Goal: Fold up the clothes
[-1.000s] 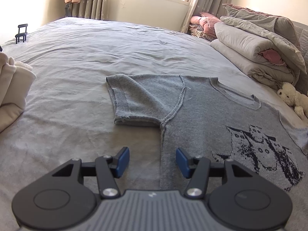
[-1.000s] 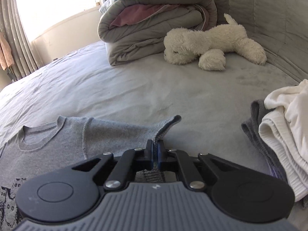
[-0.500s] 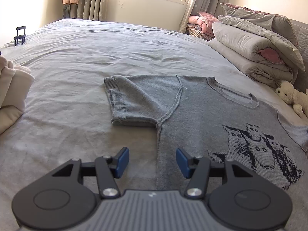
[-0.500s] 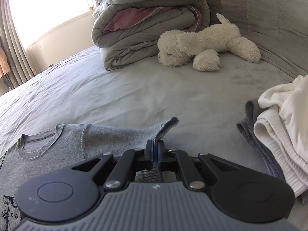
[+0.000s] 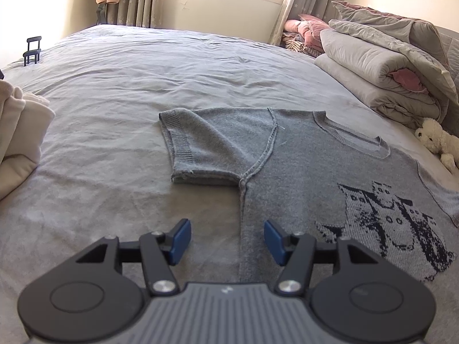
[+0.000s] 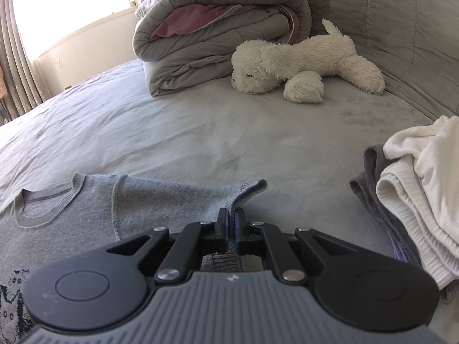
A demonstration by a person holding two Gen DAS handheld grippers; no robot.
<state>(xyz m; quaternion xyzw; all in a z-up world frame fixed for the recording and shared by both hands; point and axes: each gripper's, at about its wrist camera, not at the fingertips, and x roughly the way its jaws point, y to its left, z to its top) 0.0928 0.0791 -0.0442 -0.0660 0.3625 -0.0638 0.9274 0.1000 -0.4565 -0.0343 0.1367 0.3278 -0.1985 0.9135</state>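
Observation:
A grey knit sweater with a dark cat pattern lies flat on the grey bed, its left sleeve spread out to the side. My left gripper hovers over the sweater's side edge below that sleeve. Its jaws are opening and the blue pads press on nothing. In the right wrist view the sweater shows its neckline, and the other sleeve's cuff rises off the bed. My right gripper is shut on that cuff, and more ribbed knit shows under the fingers.
A folded grey duvet and a white plush dog lie at the head of the bed. A pile of white and grey clothes sits to the right of my right gripper. More cream clothes lie at the left.
The right gripper has tilted slightly while still pinching the cuff. The left jaws stand a touch wider. The sweater has not moved.

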